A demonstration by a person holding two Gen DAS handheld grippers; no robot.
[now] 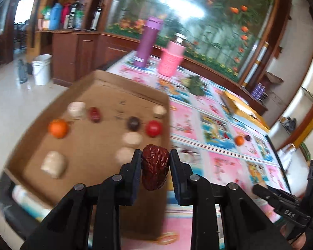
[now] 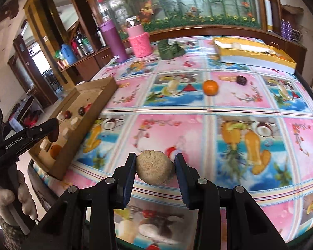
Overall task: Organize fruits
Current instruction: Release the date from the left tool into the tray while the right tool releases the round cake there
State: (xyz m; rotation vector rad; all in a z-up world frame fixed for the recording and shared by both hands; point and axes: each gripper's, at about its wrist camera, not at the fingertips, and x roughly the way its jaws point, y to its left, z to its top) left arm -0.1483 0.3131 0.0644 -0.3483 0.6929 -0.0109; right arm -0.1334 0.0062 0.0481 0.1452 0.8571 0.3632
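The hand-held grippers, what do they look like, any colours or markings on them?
Both are black plastic with round silver pivot pins. The right hand-held gripper has blue pads on its flat fingers; the left hand-held gripper has dark ones. White lettering on the left one's side reads GenRobot.AI.

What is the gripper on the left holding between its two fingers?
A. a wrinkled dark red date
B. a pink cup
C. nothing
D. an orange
A: the left gripper is clamped on a wrinkled dark red date, hanging over the edge of the cardboard tray.
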